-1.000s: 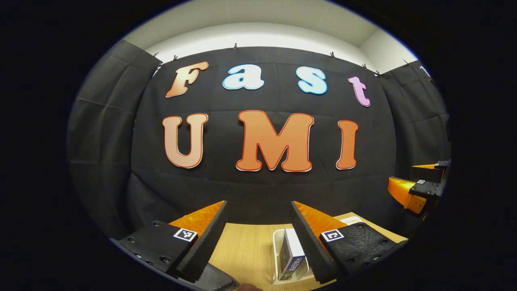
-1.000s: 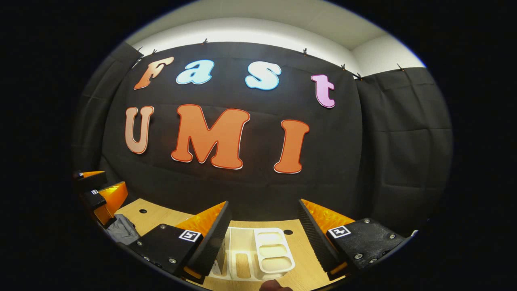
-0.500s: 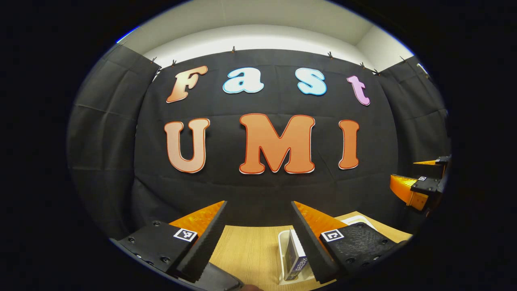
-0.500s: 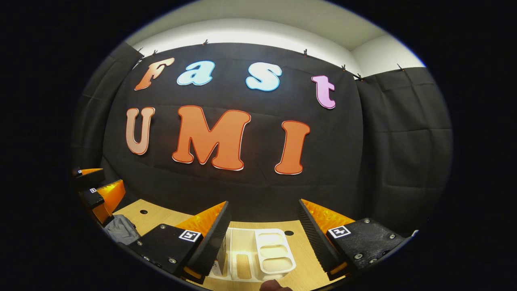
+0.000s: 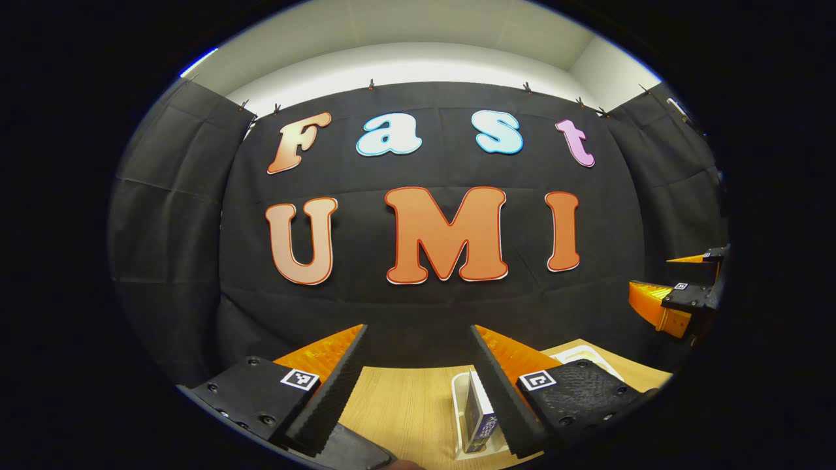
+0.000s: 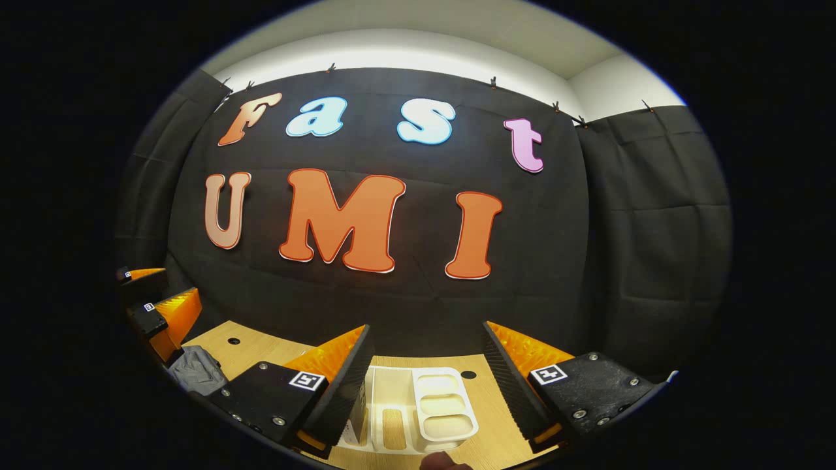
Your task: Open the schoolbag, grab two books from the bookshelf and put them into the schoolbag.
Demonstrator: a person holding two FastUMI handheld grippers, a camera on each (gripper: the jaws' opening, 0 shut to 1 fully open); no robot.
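Note:
My left gripper is open and hovers above the wooden table with nothing between its fingers. Just past its right finger, a blue book stands in the white bookshelf. My right gripper is also open and empty above the white bookshelf. A book edge peeks out behind its left finger. A fold of grey fabric, seemingly the schoolbag, lies at the lower left. The right gripper appears at the far right of the left gripper view. The left gripper appears at the far left of the right gripper view.
The black booth wall rises close behind the table's far edge. A dark rounded object sits at the bottom edge of the left gripper view. Two small holes mark the tabletop.
The left gripper view has tilted slightly upward, so the bookshelf and book sit lower in the frame. The right gripper has hardly moved. Both grippers stay open.

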